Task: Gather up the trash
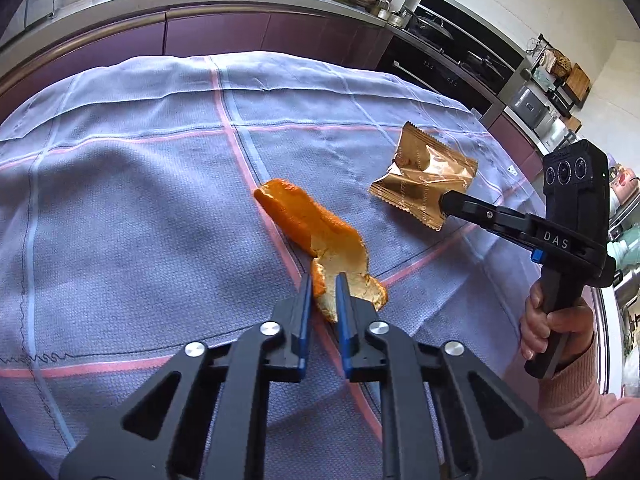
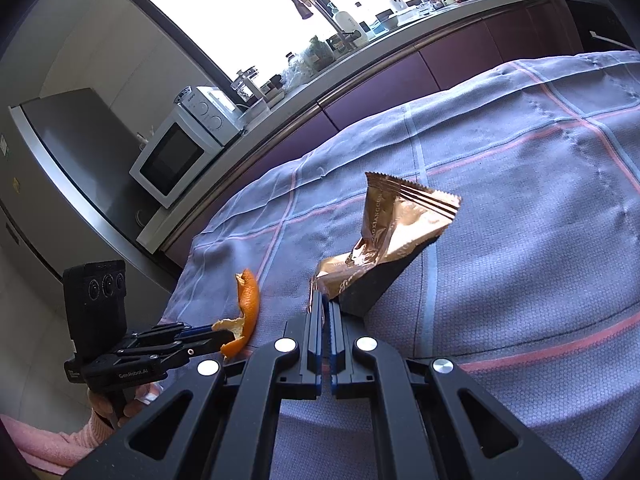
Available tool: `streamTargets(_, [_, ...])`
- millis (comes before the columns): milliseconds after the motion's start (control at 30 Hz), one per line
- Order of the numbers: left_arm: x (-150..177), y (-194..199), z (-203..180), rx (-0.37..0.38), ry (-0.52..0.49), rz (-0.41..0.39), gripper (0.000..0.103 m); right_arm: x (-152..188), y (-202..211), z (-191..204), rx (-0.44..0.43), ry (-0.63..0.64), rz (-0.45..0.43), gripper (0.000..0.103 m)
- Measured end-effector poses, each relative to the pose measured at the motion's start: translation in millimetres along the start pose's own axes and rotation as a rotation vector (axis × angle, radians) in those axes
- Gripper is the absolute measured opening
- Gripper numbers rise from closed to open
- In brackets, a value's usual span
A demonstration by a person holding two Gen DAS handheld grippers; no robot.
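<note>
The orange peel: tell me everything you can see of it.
The orange peel is one long curled strip, bright orange outside and pale, pithy white inside, with ragged torn edges. Its near end sits between the blue pads of the left gripper, which is shut on it. In the left wrist view the far end seems to lie on the blue checked cloth; in the right wrist view that end curls upward. The gold wrapper lies apart, not touching it.

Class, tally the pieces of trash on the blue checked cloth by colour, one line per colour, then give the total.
Orange: 1, the orange peel
Gold-brown: 1, the snack wrapper
Total: 2
</note>
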State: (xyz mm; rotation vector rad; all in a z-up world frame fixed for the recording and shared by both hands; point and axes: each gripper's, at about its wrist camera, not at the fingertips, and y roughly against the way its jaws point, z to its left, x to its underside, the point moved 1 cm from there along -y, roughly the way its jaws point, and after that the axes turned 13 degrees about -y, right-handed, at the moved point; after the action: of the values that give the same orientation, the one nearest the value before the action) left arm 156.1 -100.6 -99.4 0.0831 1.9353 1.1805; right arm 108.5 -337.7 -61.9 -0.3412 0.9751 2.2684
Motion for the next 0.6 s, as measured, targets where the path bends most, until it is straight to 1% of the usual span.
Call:
streamTargets(100, [-1, 3, -4, -0.010, -0.003, -0.014, 0.005, -1, 0, 3, -0.004, 0.004, -0.010, 0.002])
streamTargets(167, [-2, 7, -6, -0.030, -0.018, -0.025, 0.004, -1, 0, 5, -0.011, 0.008, -0.017, 0.002])
streamTargets(367, [-2, 25, -11, -0.076, -0.058, -0.055, 0.004, 0, 3, 15, -0.041, 0.029, -0.032, 0.002])
streamTargets(600, [3, 48, -9, -0.114, -0.066, -0.093, 0.004, 1, 3, 25, -0.061, 0.049, -0.035, 0.002])
